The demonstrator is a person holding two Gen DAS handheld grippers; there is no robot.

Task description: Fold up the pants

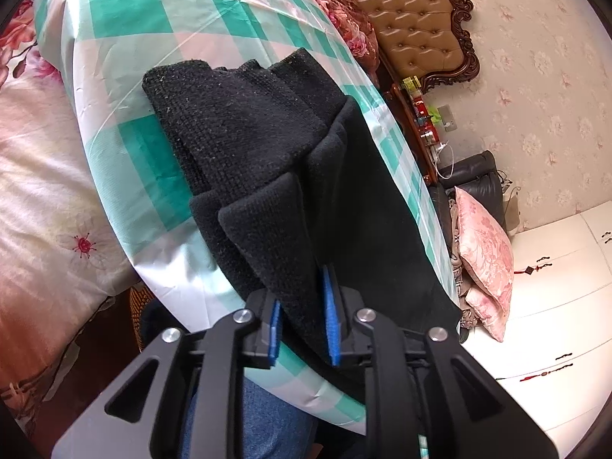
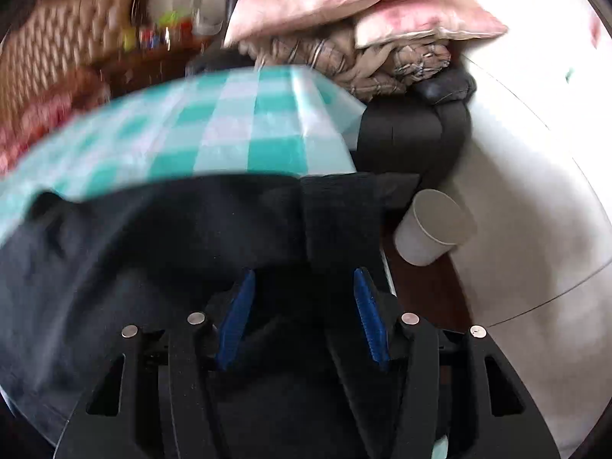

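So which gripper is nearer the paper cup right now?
Right. The right gripper sits over the black pants, with the paper cup just off to its right. The left gripper has no cup in its view at all.

No readable text or labels appear anywhere.

Your left gripper (image 1: 302, 306) has its 2 blue-padded jaws slightly parted around a fold of the black knit pants (image 1: 248, 153); whether the pads press it is unclear. The pants lie on the green-and-white checked plastic cloth (image 1: 153, 19).
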